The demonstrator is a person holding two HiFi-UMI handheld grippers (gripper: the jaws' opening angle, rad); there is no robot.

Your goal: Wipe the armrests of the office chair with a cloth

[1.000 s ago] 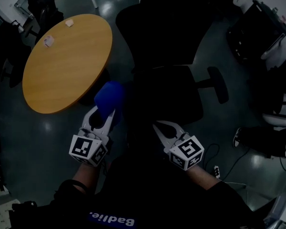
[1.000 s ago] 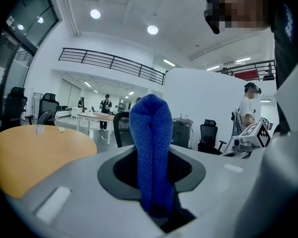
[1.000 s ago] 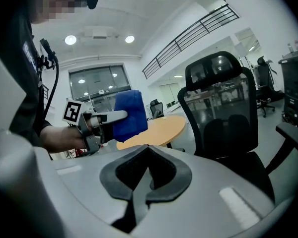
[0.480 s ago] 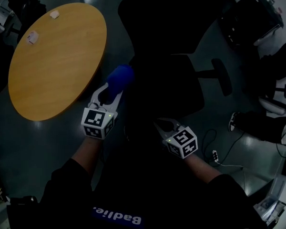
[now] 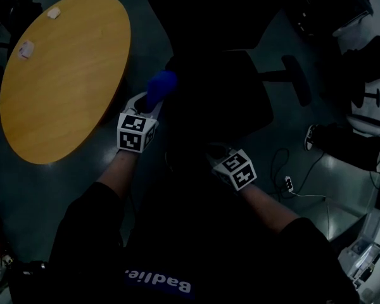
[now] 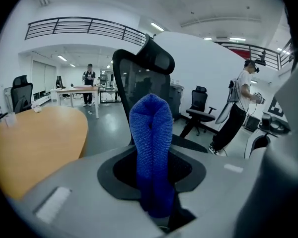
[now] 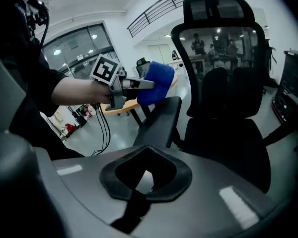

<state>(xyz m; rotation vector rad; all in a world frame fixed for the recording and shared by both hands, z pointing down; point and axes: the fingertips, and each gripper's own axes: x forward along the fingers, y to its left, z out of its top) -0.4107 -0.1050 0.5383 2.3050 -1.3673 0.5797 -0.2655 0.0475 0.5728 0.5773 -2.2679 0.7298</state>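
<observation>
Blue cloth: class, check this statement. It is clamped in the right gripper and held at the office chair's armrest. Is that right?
Wrong gripper. The left gripper view shows the blue cloth clamped in the left gripper, not the right gripper, which holds nothing. It is held at the office chair's armrest.

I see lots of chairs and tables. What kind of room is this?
Probably a big open office: an office chair up close, a round wooden table, and a desk and another chair farther back.
</observation>
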